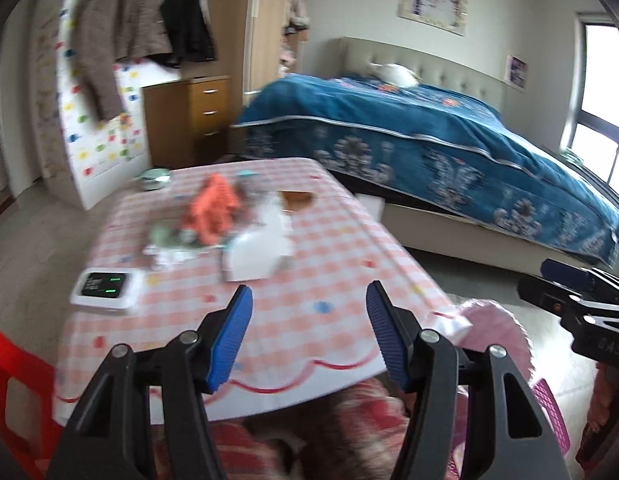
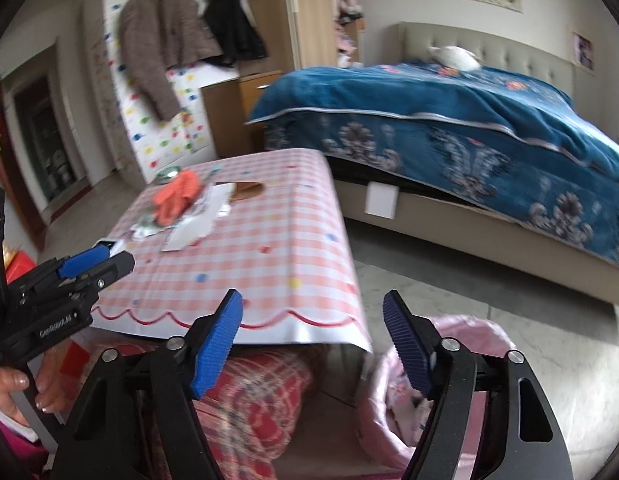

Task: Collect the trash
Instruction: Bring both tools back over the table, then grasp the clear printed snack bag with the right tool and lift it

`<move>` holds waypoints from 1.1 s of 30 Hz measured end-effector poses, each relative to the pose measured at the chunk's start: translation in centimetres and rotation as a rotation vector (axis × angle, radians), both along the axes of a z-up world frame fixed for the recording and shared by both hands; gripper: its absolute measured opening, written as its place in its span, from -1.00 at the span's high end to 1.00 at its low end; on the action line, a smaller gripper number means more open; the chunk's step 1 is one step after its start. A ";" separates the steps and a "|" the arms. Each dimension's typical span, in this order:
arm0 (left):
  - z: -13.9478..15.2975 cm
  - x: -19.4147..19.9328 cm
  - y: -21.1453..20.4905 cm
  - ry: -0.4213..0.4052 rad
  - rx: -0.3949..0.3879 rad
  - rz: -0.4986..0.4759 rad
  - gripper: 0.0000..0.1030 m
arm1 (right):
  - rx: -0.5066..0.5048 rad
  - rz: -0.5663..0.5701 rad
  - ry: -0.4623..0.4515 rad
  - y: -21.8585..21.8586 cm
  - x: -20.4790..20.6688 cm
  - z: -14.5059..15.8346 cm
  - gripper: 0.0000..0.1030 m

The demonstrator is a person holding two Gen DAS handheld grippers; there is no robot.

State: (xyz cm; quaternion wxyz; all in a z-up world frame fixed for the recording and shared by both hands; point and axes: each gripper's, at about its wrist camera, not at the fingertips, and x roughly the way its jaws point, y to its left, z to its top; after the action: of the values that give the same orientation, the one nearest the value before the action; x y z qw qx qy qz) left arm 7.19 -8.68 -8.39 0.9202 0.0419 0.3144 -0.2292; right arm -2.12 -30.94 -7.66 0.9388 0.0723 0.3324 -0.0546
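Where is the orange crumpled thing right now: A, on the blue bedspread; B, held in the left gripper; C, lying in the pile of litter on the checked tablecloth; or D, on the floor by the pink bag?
C: the orange crumpled thing lies among papers on the checked tablecloth, while the left gripper and right gripper both stand open with nothing between them.

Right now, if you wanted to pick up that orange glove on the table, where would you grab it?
Probably by the bunched top of the orange glove, coming down from above. It lies crumpled on the pile of wrappers on the table, so its raised folds likely give the pads more to pinch than its edges. Both views are blurred, so its exact shape is unclear.
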 end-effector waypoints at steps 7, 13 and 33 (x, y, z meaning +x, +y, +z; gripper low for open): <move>0.1 2.8 4.2 0.008 0.001 0.111 -0.17 | -0.024 0.106 -0.028 4.4 4.0 0.8 -0.09; 0.1 5.5 5.9 0.002 0.019 0.165 -0.20 | -0.013 0.163 -0.027 6.3 7.9 0.9 0.29; -2.8 15.1 6.4 0.072 0.107 0.232 -0.20 | 0.123 0.210 0.124 8.6 26.3 -4.3 0.28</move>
State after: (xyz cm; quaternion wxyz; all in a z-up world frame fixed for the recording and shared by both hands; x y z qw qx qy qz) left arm 22.24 -2.27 -11.23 0.9252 0.0459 0.3616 -0.1055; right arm 24.22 -22.33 -11.93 0.9108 0.0911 0.3982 0.0600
